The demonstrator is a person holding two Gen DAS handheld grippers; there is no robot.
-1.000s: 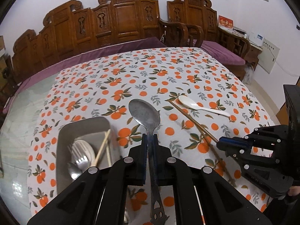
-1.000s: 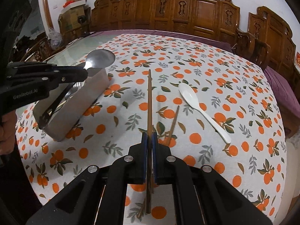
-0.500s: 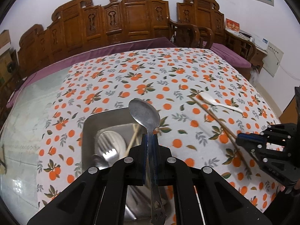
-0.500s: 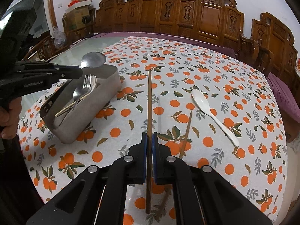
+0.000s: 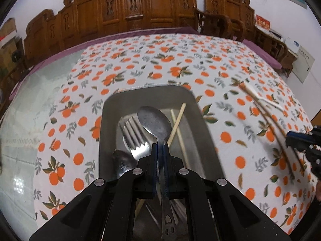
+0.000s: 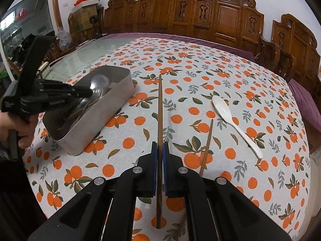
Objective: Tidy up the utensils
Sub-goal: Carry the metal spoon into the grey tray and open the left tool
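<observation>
My left gripper (image 5: pixel 159 145) is shut on the handle of a steel spoon (image 5: pixel 155 121), whose bowl hangs over the open metal tray (image 5: pixel 128 96). Inside the tray lie a fork (image 5: pixel 133 138), a smaller spoon (image 5: pixel 122 161) and pale chopsticks (image 5: pixel 177 120). In the right wrist view the left gripper (image 6: pixel 88 92) holds the spoon (image 6: pixel 99 81) above the tray (image 6: pixel 112 108). My right gripper (image 6: pixel 159 143) is shut on a dark brown chopstick (image 6: pixel 159 104) that points away over the cloth. A second brown chopstick (image 6: pixel 206 146) and a white ceramic spoon (image 6: pixel 230 118) lie on the table to its right.
An orange-print tablecloth (image 6: pixel 200 70) covers most of the table, with bare glass (image 6: pixel 84 58) at the left. Carved wooden chairs (image 6: pixel 200 12) ring the far side. A person's hand (image 6: pixel 12 124) grips the left tool's handle at the left edge.
My left gripper has carried the steel spoon leftward and down, from over the cloth to above the tray. The right gripper has barely shifted, still holding the chopstick.
</observation>
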